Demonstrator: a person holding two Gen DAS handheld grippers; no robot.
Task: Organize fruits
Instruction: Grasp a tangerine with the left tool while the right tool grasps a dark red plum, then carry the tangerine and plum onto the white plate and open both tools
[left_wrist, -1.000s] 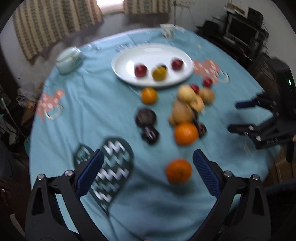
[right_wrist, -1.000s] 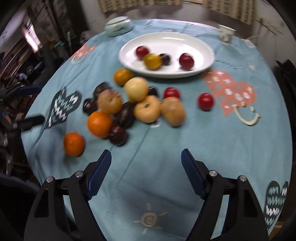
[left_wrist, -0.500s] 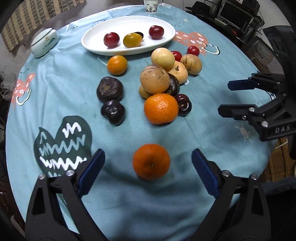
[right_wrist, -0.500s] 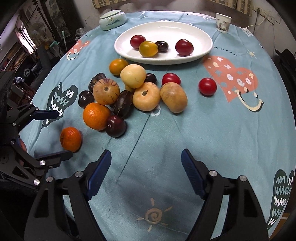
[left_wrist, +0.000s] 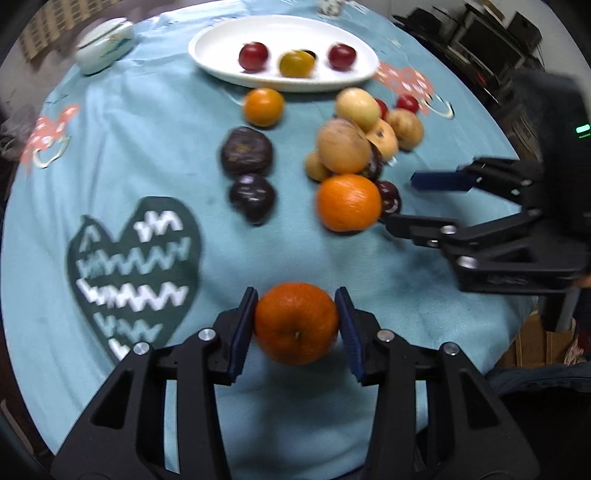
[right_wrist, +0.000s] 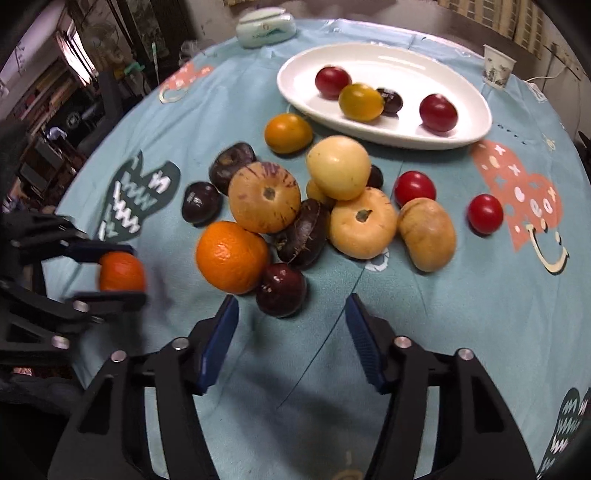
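Note:
My left gripper (left_wrist: 296, 325) is shut on an orange (left_wrist: 296, 326) near the table's front edge; it also shows in the right wrist view (right_wrist: 122, 272). My right gripper (right_wrist: 291, 338) is open and empty, just in front of a dark plum (right_wrist: 281, 290) and a larger orange (right_wrist: 232, 256). It also shows in the left wrist view (left_wrist: 424, 201). A pile of yellow, dark and red fruits (right_wrist: 338, 206) lies mid-table. A white oval plate (right_wrist: 476, 122) at the back holds two red fruits, a yellow one and a dark one.
A round table with a light blue cloth (right_wrist: 461, 314). A small orange (left_wrist: 263, 107) and two dark fruits (left_wrist: 246, 151) lie left of the pile. A pale lidded dish (right_wrist: 266, 27) and a paper cup (right_wrist: 496, 68) stand at the back edge.
My left gripper has moved forward and shut on the nearest orange. My right gripper has moved closer to the pile and narrowed a little while staying open.

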